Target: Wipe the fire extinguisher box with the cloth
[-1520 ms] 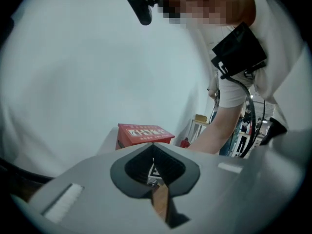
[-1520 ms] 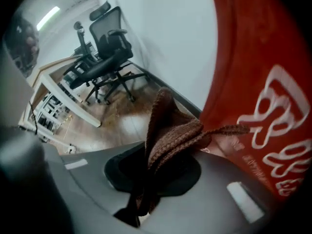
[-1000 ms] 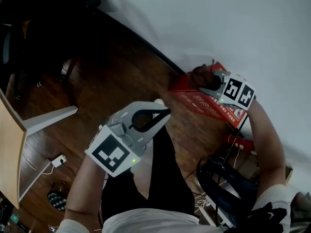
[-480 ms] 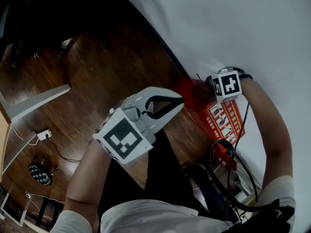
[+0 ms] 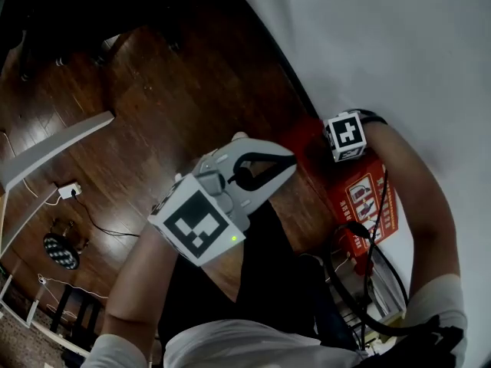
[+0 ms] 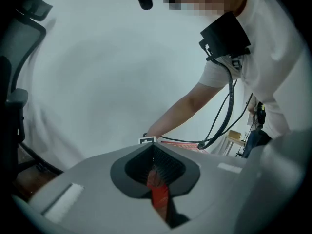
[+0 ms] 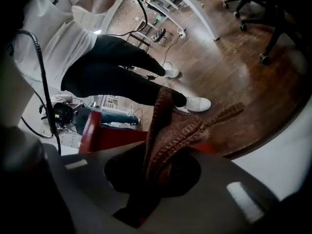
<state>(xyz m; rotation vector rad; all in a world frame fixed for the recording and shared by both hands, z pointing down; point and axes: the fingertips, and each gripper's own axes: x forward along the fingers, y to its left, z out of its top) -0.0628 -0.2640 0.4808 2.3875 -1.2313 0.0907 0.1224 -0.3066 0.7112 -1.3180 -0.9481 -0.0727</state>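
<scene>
R gripper [image 5: 330, 141] at red extinguisher box [image 5: 370, 203] by wall [image 5: 399, 44] (jaws hidden); L gripper [image 5: 284, 162] over wood floor [image 5: 153, 83].

From my station I see a dark brown wooden plank floor [image 5: 176, 90] meeting a plain white wall [image 5: 399, 44]. A slanted white furniture leg [image 5: 54, 148] crosses the boards at the left. Near it lies a small white plug block [image 5: 69, 191] with a thin lead, and further down a round dark disc [image 5: 60, 251] that I can't identify. In the right gripper view I make out a black castor chair base [image 7: 265, 28] standing on the floor, a pair of white shoes [image 7: 197, 103] and a thin black cable [image 7: 47, 97] hanging at the left.
</scene>
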